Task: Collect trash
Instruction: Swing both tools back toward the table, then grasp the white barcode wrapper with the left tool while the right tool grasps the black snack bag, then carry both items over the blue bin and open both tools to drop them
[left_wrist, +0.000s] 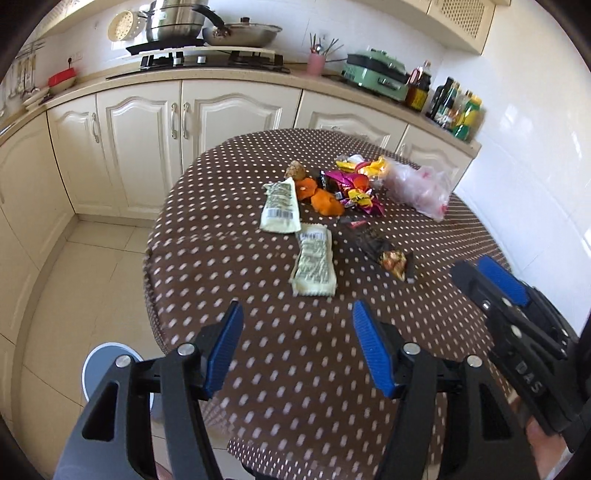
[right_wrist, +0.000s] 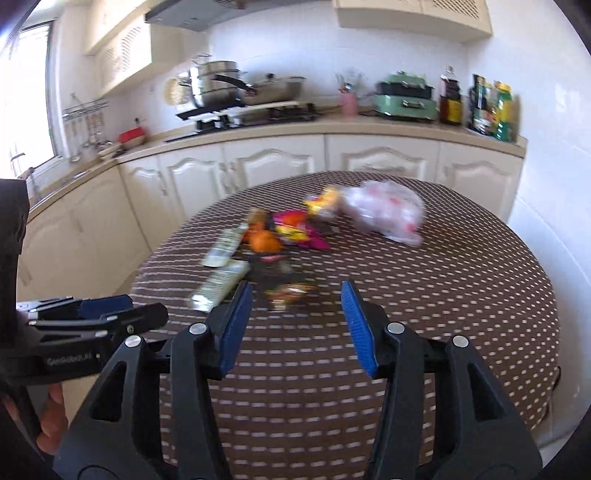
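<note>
Trash lies in the middle of a round table with a brown dotted cloth (left_wrist: 295, 387). There are two pale yellow wrappers (left_wrist: 314, 264) (left_wrist: 279, 206), orange peel (left_wrist: 325, 203), a dark wrapper (left_wrist: 384, 251), several bright candy wrappers (left_wrist: 354, 181) and a clear plastic bag (left_wrist: 417, 184). My left gripper (left_wrist: 297, 328) is open and empty above the near side of the table. My right gripper (right_wrist: 297, 306) is open and empty, just short of the dark wrapper (right_wrist: 284, 291). The bag (right_wrist: 384, 214) and the peel (right_wrist: 264, 240) show blurred in the right wrist view.
Cream kitchen cabinets (left_wrist: 147, 125) and a counter with a stove, pots (left_wrist: 177, 22), a green cooker (left_wrist: 376, 74) and bottles (left_wrist: 458, 107) run behind the table. A white round object (left_wrist: 99, 365) stands on the tiled floor at the left. A white wall is at the right.
</note>
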